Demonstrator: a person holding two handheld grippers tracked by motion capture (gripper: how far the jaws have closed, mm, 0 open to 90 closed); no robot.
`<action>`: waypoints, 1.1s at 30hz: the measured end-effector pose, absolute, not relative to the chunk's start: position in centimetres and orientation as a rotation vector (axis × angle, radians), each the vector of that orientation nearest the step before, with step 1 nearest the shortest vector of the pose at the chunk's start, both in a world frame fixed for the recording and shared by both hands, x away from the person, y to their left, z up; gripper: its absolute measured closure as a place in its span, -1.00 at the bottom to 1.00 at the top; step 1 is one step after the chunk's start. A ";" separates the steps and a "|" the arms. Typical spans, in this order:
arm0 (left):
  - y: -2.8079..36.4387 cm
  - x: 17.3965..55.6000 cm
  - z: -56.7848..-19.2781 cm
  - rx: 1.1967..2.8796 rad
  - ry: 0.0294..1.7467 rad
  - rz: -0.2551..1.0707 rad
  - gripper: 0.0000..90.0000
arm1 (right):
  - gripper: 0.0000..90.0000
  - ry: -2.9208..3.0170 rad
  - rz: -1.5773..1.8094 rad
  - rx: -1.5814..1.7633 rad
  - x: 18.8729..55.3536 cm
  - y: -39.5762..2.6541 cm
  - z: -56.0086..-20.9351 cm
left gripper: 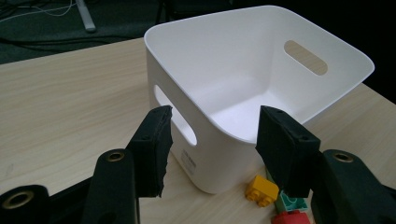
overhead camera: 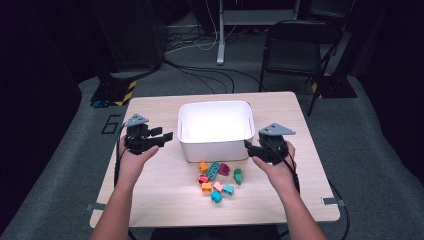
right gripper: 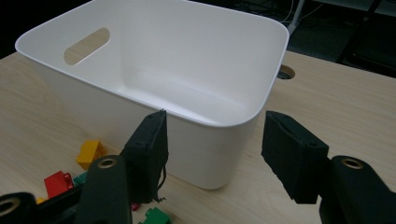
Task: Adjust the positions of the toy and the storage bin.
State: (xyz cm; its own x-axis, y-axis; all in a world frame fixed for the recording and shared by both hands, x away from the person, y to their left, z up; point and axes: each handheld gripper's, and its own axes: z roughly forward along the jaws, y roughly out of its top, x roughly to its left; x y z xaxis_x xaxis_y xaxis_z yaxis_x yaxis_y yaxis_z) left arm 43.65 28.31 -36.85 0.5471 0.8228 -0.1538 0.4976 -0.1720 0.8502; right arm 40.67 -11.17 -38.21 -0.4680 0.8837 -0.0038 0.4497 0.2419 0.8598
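Observation:
A white bin (overhead camera: 215, 149) with slot handles stands empty at the middle of the wooden table (overhead camera: 150, 110). Several small coloured bricks (overhead camera: 218, 178) lie in a loose pile just in front of it. My left gripper (overhead camera: 167, 136) is at the bin's left side, open, its jaws (left gripper: 215, 115) framing the near left corner without touching it. My right gripper (overhead camera: 248, 145) is at the bin's right side, also open (right gripper: 217, 119), with the near right corner beyond its pads. A yellow brick (left gripper: 261, 190) and a red brick (right gripper: 58, 183) lie at the bin's foot.
A black folding chair (overhead camera: 295, 45) stands behind the table at the right. Cables and a pole base (overhead camera: 220, 60) lie on the floor behind. A striped black-and-yellow foot (overhead camera: 114, 93) sits off the table's far left corner. A cable hole (right gripper: 286, 72) is in the tabletop beyond the bin.

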 end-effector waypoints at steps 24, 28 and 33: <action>29.5 44.4 -37.6 1.813 1.141 0.469 -0.02 | -0.09 2.074 1.150 1.268 40.1 -12.3 -45.4; 29.3 44.6 -37.8 1.832 1.137 0.459 -0.02 | -0.08 2.091 1.153 1.284 39.8 -11.8 -46.7; 29.1 44.9 -37.5 1.835 1.127 0.448 -0.03 | -0.09 2.127 1.124 1.238 39.3 -10.8 -47.5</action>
